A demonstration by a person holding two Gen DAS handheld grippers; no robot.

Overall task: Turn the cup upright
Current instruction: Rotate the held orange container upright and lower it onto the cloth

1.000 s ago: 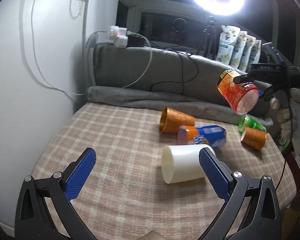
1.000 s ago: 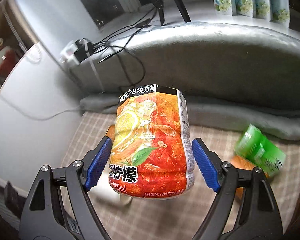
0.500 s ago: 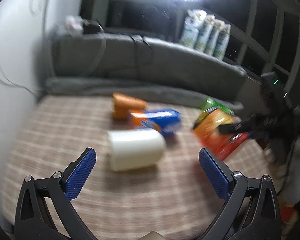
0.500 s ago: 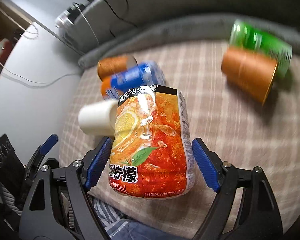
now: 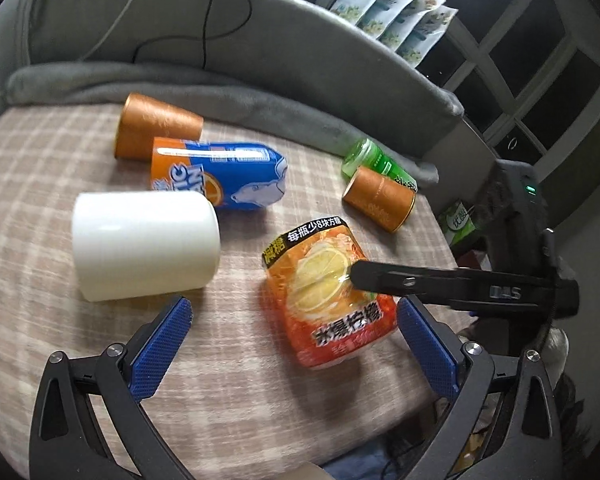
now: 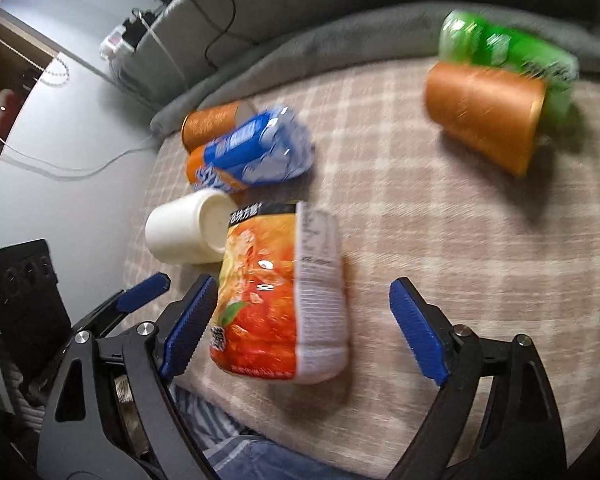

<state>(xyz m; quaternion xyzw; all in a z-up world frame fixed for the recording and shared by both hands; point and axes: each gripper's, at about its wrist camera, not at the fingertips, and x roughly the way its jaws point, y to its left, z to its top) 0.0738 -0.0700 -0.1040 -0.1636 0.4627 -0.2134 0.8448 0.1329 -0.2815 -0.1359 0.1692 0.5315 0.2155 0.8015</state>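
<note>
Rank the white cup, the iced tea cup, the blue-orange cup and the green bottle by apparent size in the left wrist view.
1. White cup, though it lies nearest the camera.
2-3. Iced tea cup and blue-orange cup: too alike to rank.
4. Green bottle, farthest and partly hidden.

The orange iced-tea cup (image 5: 327,295) reads "每瓶少8块方糖" on its black band; right of it, the black gripper arm (image 5: 460,283) bears "DAS"

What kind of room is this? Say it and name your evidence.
Probably a home living room: a grey sofa back behind the plaid-covered table, paned windows, and refill pouches lined up on the sill.
</note>
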